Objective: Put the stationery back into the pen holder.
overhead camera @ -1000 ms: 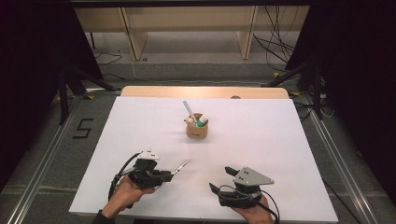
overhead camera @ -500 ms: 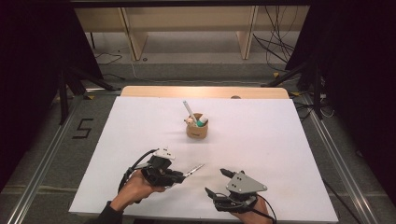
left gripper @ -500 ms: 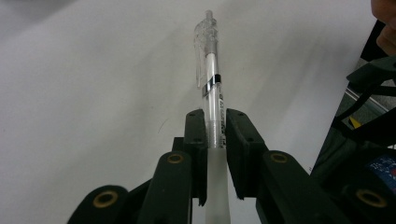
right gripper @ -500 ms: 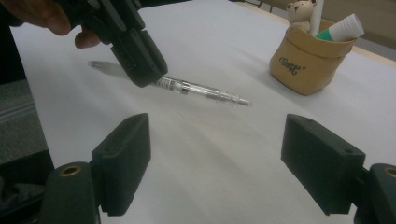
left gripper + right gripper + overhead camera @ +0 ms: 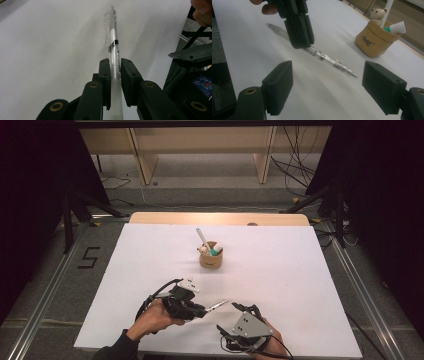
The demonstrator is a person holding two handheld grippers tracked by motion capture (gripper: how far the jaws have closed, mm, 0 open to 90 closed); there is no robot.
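meanwhile left gripper clamped on clear pen; right gripper wide apart, near pen holder

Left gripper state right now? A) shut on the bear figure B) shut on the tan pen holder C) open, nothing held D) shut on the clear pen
D: in the left gripper view the left gripper has both black jaws pressed against the barrel of the clear pen, whose clicker end juts out ahead over the white table.
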